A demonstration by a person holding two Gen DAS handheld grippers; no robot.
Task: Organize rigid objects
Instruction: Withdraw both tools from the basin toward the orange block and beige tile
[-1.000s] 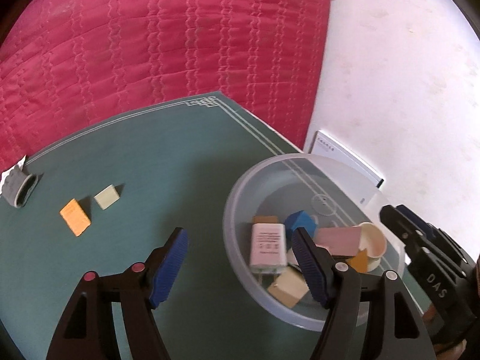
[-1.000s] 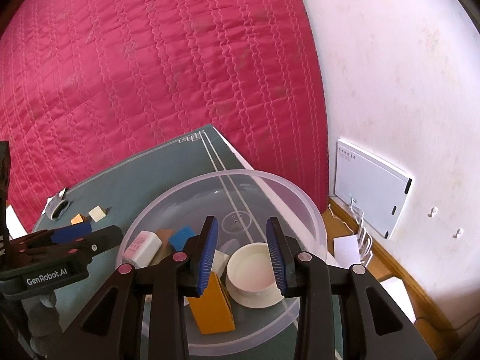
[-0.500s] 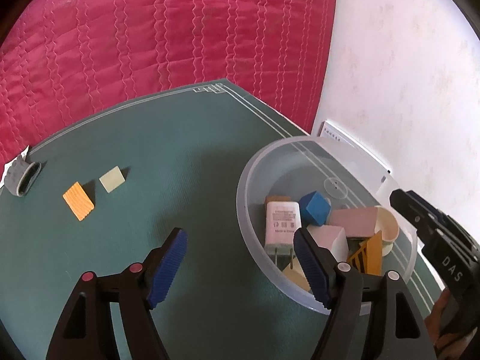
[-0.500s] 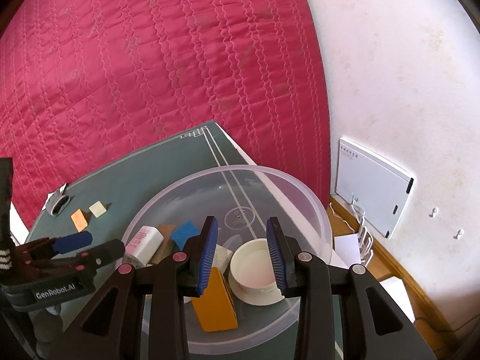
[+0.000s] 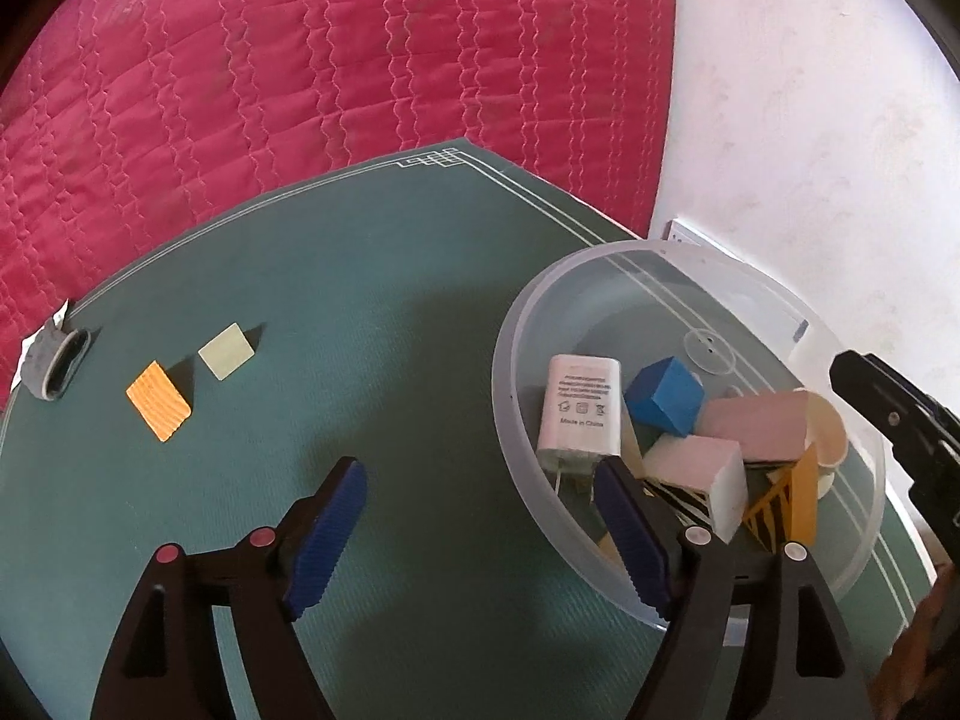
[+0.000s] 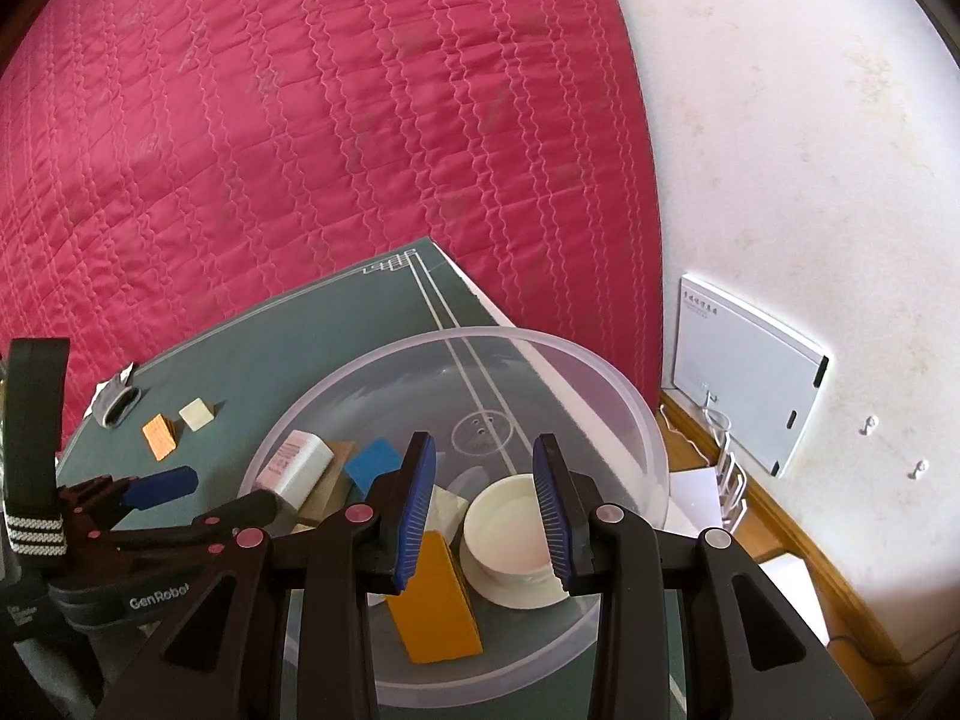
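Two blocks out on the counter (image 5: pixel 420 312), the rest in the bowl.

At left an orange block (image 5: pixel 158 400) and a pale block (image 5: pixel 227 351) lie near each other on the green mat. The left gripper (image 5: pixel 480 534) has its jaws wide apart, holding nothing. The clear bowl (image 5: pixel 510 420) holds a white charger (image 5: pixel 579 414), a blue cube (image 5: pixel 663 397) and other blocks. Over it, the right gripper (image 6: pixel 483 510) is part open and empty.

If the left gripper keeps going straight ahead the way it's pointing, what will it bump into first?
Probably just the green table mat. The left gripper is open and aims between the clear bowl and the orange tile; its right finger may graze the bowl's rim.
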